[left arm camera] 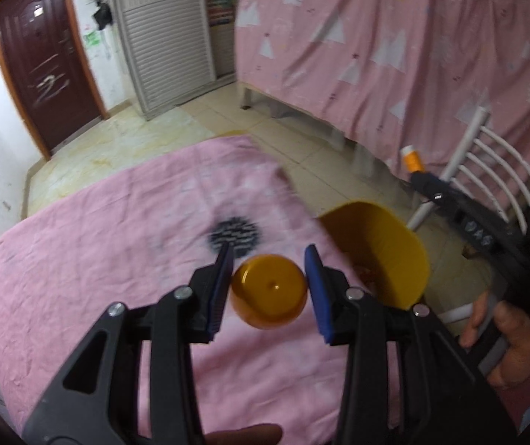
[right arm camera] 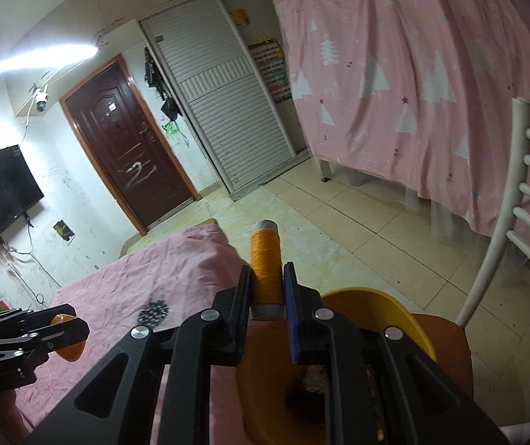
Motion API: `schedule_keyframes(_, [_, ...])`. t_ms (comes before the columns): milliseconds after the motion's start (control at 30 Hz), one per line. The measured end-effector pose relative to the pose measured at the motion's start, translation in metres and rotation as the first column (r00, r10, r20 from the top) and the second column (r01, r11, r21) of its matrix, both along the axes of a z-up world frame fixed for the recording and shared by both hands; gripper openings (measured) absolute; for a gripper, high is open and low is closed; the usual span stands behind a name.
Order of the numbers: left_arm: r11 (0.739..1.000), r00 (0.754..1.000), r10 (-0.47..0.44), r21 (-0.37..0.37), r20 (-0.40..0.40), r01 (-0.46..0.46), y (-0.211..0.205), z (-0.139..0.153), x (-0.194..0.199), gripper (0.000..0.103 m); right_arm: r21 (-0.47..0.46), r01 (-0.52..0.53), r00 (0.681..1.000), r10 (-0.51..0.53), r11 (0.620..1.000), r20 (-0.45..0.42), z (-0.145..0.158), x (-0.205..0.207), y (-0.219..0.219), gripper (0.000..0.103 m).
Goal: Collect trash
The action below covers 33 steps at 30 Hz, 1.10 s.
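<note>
**Trash run: two items held, bin at hand**

- Left gripper [left arm camera: 269,289]: part-open, clamped on an orange cup [left arm camera: 269,291], above the pink cloth [left arm camera: 98,278].
- Right gripper [right arm camera: 266,289]: closed on an orange thread spool [right arm camera: 265,270], over the yellow bin [right arm camera: 394,315].
- Step: carrying to the bin. Next, likely: centre each item over the mouth, then release.
- Writing: none legible.

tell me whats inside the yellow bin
Inside the yellow bin sits some crumpled, pale and reddish trash near the bottom. The right gripper and its frame cover most of the inside, so the rest is hidden.
</note>
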State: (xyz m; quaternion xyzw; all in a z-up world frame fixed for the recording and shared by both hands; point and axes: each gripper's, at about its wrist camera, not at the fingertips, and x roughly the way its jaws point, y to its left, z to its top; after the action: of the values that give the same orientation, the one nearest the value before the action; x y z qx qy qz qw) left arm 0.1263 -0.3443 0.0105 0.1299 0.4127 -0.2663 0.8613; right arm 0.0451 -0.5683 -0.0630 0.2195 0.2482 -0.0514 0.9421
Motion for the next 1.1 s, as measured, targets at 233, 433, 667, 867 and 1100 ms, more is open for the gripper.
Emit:
schedule_keyframes(233, [0.993, 0.994, -0.105, -0.054, -0.034, 0.103, -0.046, -0.005, -0.005, 0.037, 0.034, 0.034, 0.999, -0.033, 0.999, -0.028, -0.018, -0.006, -0.023, 0.011])
schedule_keyframes(433, [0.982, 0.984, -0.173, -0.079, -0.028, 0.171, -0.076, -0.010, -0.011, 0.037, 0.086, 0.052, 0.998, -0.048, 0.995, -0.042, -0.029, -0.005, -0.037, 0.012])
schedule_keyframes(667, [0.979, 0.981, -0.191, -0.078, -0.040, 0.187, -0.083, -0.017, -0.010, 0.062, 0.120, 0.060, 0.997, -0.054, 0.991, -0.052, -0.037, -0.001, -0.042, 0.035])
schedule_keyframes(867, [0.984, 0.985, -0.163, -0.084, -0.050, 0.159, -0.068, -0.021, -0.005, 0.063, 0.133, 0.054, 0.998, -0.051, 0.990, -0.029, -0.036, -0.001, -0.039, 0.072])
schedule_keyframes(1100, [0.988, 0.994, -0.107, -0.111, -0.029, 0.104, -0.031, -0.017, 0.000, 0.074, 0.126, 0.019, 1.000, -0.018, 0.992, -0.011, -0.029, 0.004, -0.023, 0.089])
